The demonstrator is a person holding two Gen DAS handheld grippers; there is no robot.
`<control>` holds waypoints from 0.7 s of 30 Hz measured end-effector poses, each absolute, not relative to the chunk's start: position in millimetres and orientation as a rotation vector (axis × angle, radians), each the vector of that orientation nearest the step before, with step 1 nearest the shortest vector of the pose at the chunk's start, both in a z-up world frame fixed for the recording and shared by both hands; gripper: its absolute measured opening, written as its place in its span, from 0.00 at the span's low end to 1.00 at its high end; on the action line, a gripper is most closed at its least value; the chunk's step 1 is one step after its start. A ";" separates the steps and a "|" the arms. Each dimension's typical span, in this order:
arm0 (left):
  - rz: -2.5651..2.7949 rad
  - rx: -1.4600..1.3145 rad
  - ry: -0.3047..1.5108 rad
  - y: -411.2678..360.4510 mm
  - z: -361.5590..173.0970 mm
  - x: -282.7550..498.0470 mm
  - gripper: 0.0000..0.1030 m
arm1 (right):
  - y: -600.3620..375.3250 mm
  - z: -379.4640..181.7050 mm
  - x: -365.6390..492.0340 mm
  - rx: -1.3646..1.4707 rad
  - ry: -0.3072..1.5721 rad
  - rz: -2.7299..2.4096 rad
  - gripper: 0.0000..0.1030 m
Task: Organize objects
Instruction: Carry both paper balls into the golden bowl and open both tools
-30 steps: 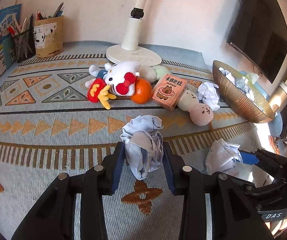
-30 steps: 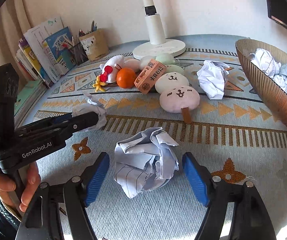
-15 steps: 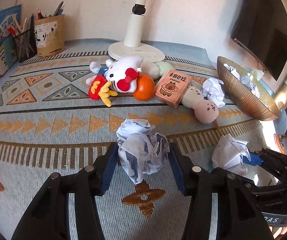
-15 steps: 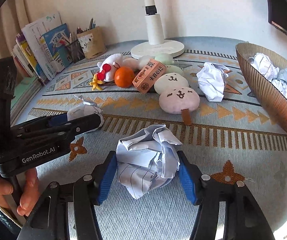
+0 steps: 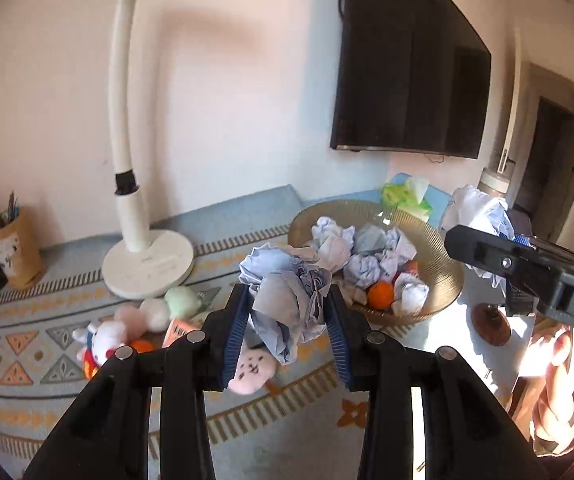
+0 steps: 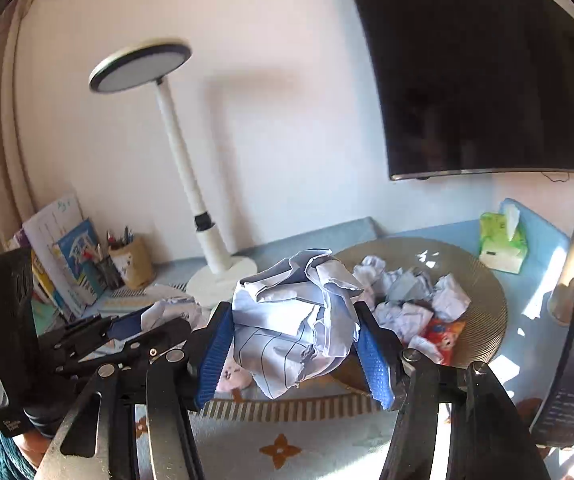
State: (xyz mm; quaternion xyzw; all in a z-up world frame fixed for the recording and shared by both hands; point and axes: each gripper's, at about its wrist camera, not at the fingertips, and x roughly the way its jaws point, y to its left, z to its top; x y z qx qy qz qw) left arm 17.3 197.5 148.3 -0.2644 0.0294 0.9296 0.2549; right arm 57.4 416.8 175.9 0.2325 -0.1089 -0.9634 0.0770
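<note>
both grippers held crumpled paper balls in the air near the bowl.

left wrist view: the left gripper (image 5: 287,332), whose jaws had just been closing, was clamped on a crumpled paper ball (image 5: 287,300) held above the patterned tablecloth (image 5: 39,336), just in front of the ribbed golden bowl (image 5: 443,256) that held more paper wads and an orange (image 5: 380,295). plush toys (image 5: 107,340) lay near the white lamp base (image 5: 147,268). the other gripper (image 5: 527,264) appeared at the right with its own paper ball (image 5: 479,208).
right wrist view: the right gripper (image 6: 293,354) pinched a lined crumpled paper ball (image 6: 295,320) between its blue pads (image 6: 373,362), raised before the same bowl (image 6: 483,316). a green tissue pack (image 6: 501,244) stood behind the bowl.
</note>
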 end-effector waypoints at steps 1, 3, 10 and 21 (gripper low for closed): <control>2.507 -0.692 0.087 211.5 156.5 12.2 0.34 | 430.3 180.7 51.4 0.698 -0.382 -2.915 0.56; 2.480 -0.665 0.090 236.8 165.8 -1.4 0.34 | 453.3 182.6 35.0 0.748 -0.486 -2.951 0.56; 2.385 -0.774 -0.002 285.5 134.7 -50.3 0.34 | 488.2 146.4 -14.2 0.945 -0.636 -2.899 0.57; 2.334 -0.836 -0.151 276.6 113.8 -63.0 0.87 | 488.9 130.1 -20.7 1.011 -0.633 -2.875 0.70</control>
